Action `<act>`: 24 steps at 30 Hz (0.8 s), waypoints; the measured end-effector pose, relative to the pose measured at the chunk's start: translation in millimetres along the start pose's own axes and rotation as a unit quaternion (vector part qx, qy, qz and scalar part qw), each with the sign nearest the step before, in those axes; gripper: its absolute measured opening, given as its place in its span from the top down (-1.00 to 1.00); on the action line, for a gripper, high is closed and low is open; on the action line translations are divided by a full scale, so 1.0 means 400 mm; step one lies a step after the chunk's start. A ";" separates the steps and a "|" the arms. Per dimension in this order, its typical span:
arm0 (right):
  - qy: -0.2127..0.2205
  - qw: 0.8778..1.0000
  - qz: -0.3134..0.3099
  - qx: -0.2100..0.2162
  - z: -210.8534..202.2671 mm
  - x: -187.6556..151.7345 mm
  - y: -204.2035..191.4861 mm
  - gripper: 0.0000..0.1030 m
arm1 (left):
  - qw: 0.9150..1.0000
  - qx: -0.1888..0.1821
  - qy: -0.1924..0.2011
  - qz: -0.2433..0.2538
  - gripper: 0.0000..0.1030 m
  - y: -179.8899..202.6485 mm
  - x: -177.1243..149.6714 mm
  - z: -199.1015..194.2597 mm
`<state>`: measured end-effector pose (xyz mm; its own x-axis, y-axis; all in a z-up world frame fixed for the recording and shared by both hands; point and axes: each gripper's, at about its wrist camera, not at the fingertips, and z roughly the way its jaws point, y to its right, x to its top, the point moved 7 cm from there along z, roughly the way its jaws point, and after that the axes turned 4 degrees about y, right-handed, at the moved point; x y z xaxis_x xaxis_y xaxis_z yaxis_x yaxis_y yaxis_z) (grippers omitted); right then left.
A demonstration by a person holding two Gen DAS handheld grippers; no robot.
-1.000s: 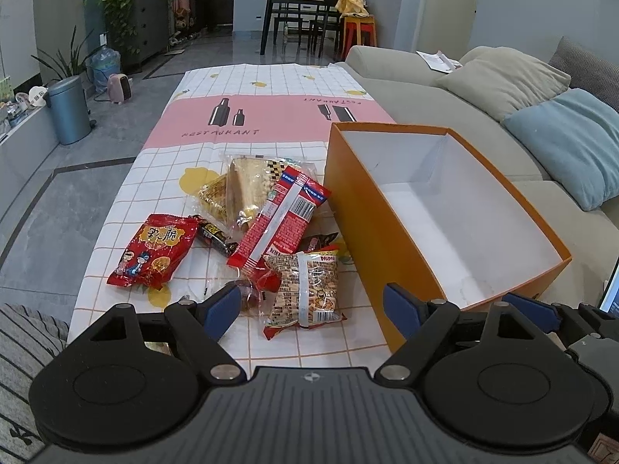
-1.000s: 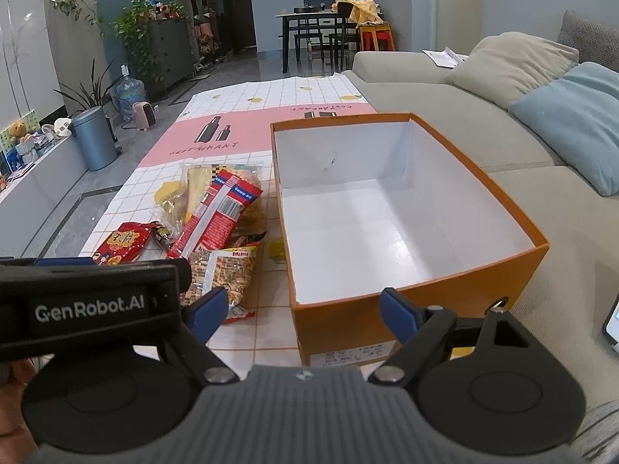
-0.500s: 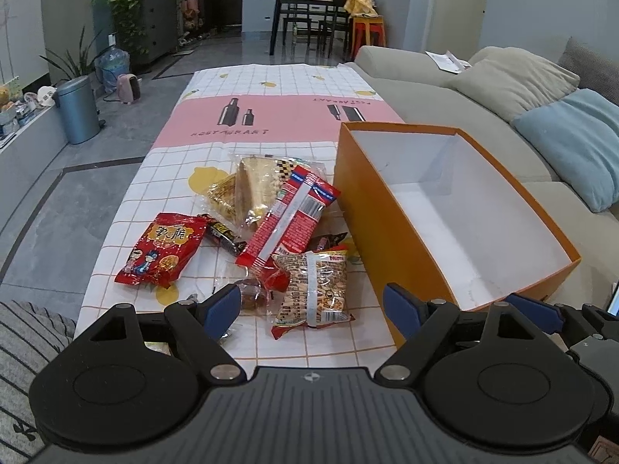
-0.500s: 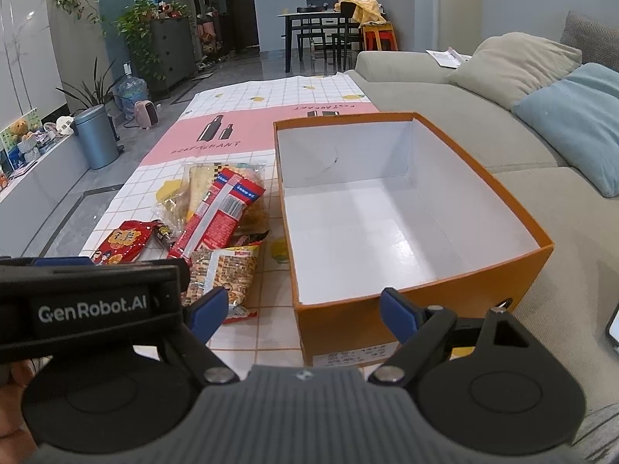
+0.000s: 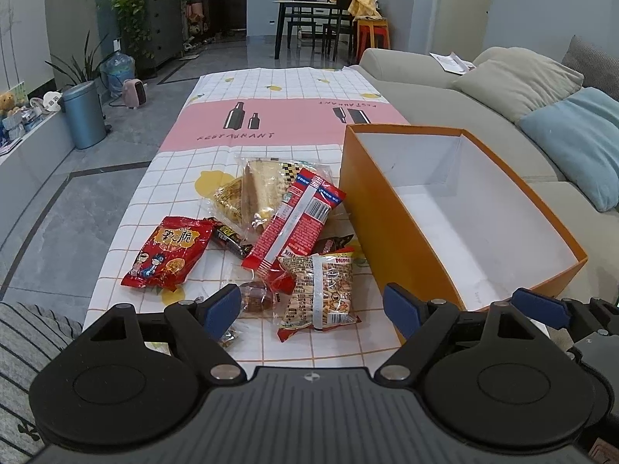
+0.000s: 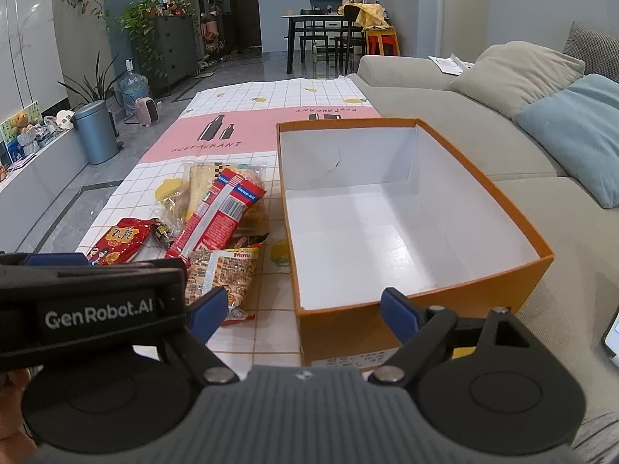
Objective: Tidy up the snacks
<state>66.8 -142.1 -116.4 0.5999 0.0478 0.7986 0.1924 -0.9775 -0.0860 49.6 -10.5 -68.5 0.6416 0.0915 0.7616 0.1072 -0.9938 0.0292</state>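
Several snack packs lie in a heap on the table's checked cloth: a red bag with cartoon faces [image 5: 167, 252], a long red-and-white pack [image 5: 297, 217], a Mimi stick-snack bag [image 5: 320, 290], clear bags of pastry [image 5: 258, 189], and a small dark wrapped sweet [image 5: 255, 297]. An empty orange box with a white inside [image 5: 456, 208] stands right of them, also in the right wrist view [image 6: 402, 212]. My left gripper [image 5: 312, 306] is open and empty, just short of the Mimi bag. My right gripper [image 6: 298, 311] is open and empty before the box's near wall.
A grey sofa [image 5: 483, 116] with beige and blue cushions runs along the table's right side. A blue bin [image 5: 83, 114], plants and a dining table [image 5: 309, 19] stand further off. The left gripper's body [image 6: 93, 305] fills the right wrist view's lower left.
Both grippers have edged slightly forward and left over the table; the snacks and box sit a little lower and nearer in view. Jaws stay open.
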 end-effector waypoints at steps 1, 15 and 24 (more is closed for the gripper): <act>0.000 1.000 0.000 -0.001 0.000 0.000 0.000 -0.65 | 1.000 0.000 0.000 0.001 -0.90 0.000 0.000 0.000; 0.001 1.000 0.000 -0.003 0.001 0.001 0.002 -0.62 | 1.000 -0.008 -0.001 -0.001 -0.90 0.001 0.000 0.001; 0.045 0.999 -0.003 -0.010 -0.032 0.022 -0.002 -0.62 | 1.000 -0.026 0.000 -0.016 -0.90 -0.015 0.032 -0.010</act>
<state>61.9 -143.7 -101.4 0.5268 0.0362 0.8492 0.1804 -0.9811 -0.0700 54.0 -3.7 -56.3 0.6387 0.1232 0.7595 0.0886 -0.9923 0.0864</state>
